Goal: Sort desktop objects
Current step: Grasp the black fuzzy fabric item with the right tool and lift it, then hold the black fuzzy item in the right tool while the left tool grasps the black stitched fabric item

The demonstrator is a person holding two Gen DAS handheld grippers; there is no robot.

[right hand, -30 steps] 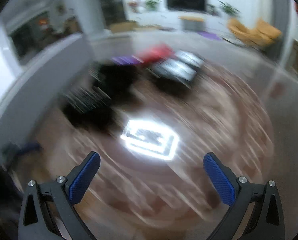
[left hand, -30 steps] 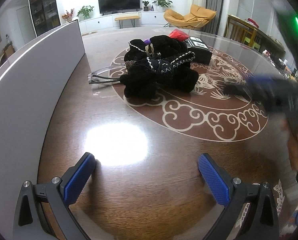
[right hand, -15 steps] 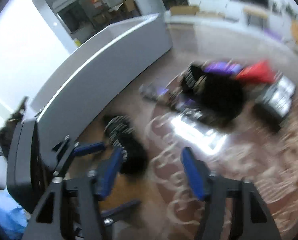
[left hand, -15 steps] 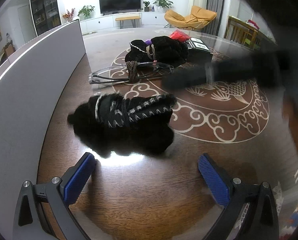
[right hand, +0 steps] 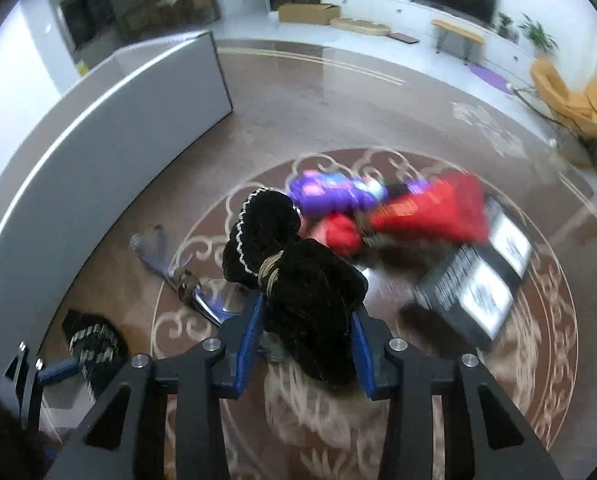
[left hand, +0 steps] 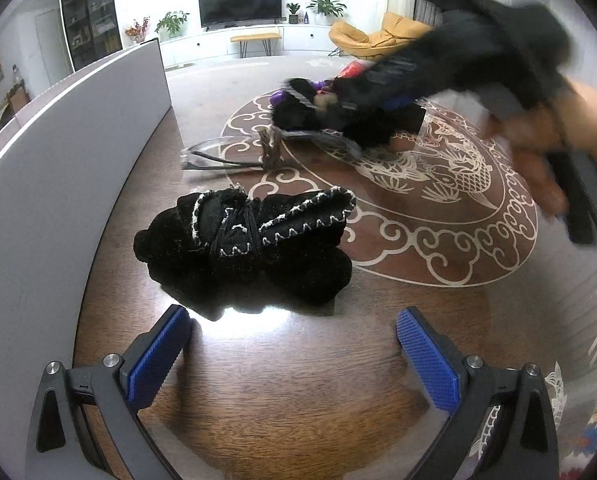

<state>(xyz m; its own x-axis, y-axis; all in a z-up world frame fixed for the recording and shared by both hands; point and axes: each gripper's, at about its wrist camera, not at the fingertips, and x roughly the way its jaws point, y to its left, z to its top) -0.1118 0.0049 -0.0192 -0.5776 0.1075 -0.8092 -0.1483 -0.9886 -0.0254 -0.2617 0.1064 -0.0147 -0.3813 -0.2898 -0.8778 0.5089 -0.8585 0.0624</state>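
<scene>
Left wrist view, from its left edge: a grey upright panel [left hand: 58,184] curves along the glossy brown tabletop [left hand: 298,392] with its pale cloud and fish inlay. Beside it lies a black fuzzy slipper with white zigzag stitching [left hand: 246,244], free on the wood, just ahead of the left gripper [left hand: 298,356], whose blue pads stand wide apart with nothing between them. Behind the slipper, a clear pair of glasses [left hand: 222,156] is partly hidden by a brownish cord. Farther right, the right gripper [left hand: 394,100] is a dark motion-blurred mass over the clutter, and the hand [left hand: 538,148] carrying it is smeared and cut by the frame edge.

Right wrist view, left to right: the first slipper shows small and blurred near the panel. At centre, the right gripper's jaws have just been closing and now pinch a second black fuzzy slipper with white trim [right hand: 298,280]; its toe end hides the fingertips. Past it, a purple packet [right hand: 330,192], a red pouch [right hand: 430,208] and a black printed box [right hand: 478,288] are too blurred to read.
</scene>
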